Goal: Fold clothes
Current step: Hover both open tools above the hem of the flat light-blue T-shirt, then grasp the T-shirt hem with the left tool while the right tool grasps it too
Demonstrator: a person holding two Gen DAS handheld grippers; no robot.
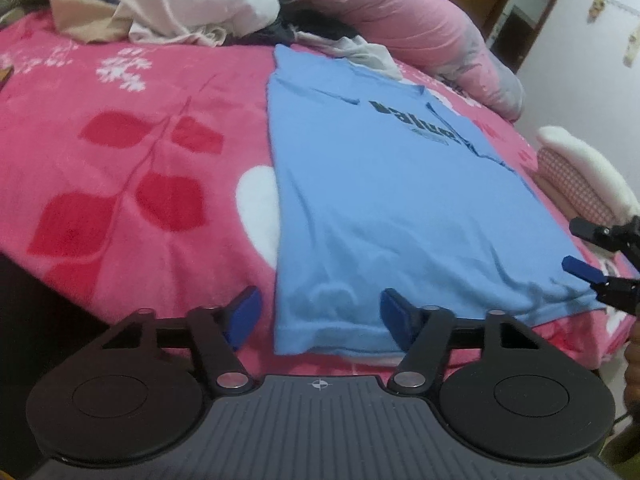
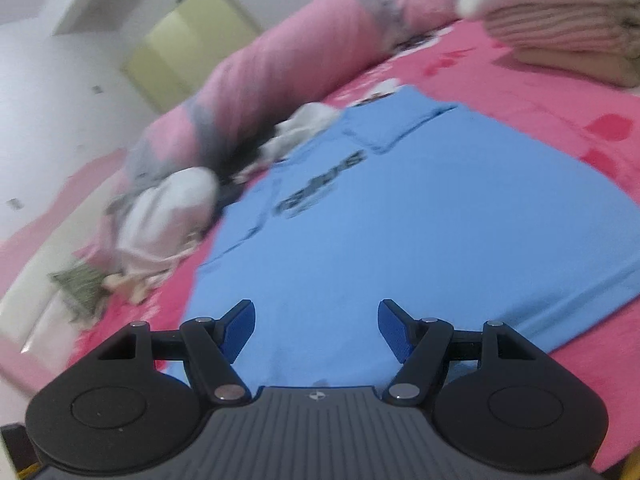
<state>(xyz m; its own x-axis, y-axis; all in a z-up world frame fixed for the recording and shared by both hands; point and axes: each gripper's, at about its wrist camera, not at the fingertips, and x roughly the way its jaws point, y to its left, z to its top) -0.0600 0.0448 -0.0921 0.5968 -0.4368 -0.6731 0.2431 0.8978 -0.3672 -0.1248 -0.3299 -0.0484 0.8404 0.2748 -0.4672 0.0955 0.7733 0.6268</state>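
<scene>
A blue shirt [image 1: 384, 216] lies flat on a bed [image 1: 132, 168] covered by a pink blanket with red leaves and white flowers. Dark lettering shows on the shirt's far half, and its sleeves look folded inward.

The left gripper [image 1: 320, 316] is open, its blue pads wide apart, just before the shirt's near hem. The hem's left corner lies between the two fingers; the right finger [image 1: 394, 316] is over the cloth, the left one over the blanket beside the shirt's edge. Whether the pads touch the fabric cannot be told.

The right gripper [image 2: 316, 326] is also open, jaws spread, with blue cloth filling the space between and ahead of them. In the left wrist view it appears at the right edge [image 1: 588, 256], at the shirt's other hem corner.

Beyond the shirt, far ahead of both grippers, lie a heap of clothes [image 1: 168, 12] and a long pink and grey roll [image 1: 400, 12]. A folded stack [image 2: 568, 28] sits far ahead to the right of the right gripper.
</scene>
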